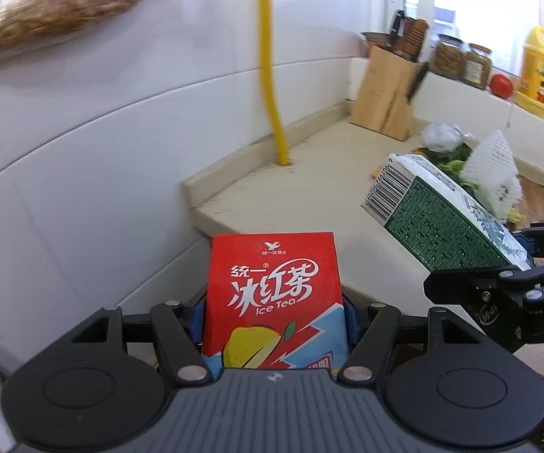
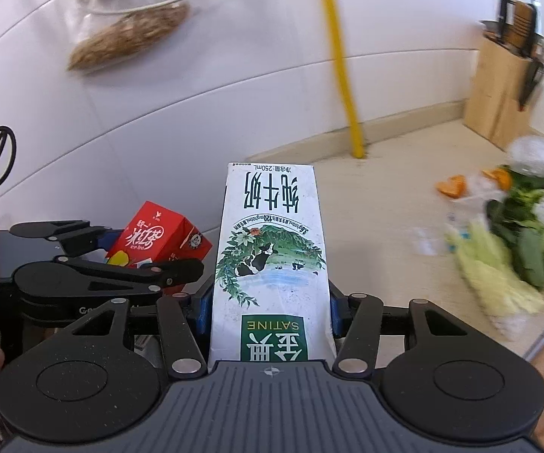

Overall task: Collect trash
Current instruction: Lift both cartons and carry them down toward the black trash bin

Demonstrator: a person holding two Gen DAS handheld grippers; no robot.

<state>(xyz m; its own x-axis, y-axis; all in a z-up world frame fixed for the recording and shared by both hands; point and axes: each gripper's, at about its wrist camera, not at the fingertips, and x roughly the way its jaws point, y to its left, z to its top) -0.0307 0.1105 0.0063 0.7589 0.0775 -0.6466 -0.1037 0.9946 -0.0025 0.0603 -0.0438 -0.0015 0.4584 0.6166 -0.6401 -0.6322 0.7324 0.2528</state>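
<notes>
In the left wrist view the left gripper (image 1: pixel 274 317) has its fingers clamped on a red ice tea carton (image 1: pixel 274 298) held above the beige surface (image 1: pixel 309 196), while the right wrist view shows the right gripper (image 2: pixel 270 302) squeezing an upside-down Satine milk carton (image 2: pixel 270 249), with blurred, probably vegetable, scraps (image 2: pixel 513 249) lying on the surface nearby.

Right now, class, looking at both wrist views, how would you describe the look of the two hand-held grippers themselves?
Both match. The left hand-held gripper and right hand-held gripper have a grey ribbed body, two round black discs, black linkage arms with silver rivets, and blue finger pads. Seen from the side, the linkage is black.
</notes>
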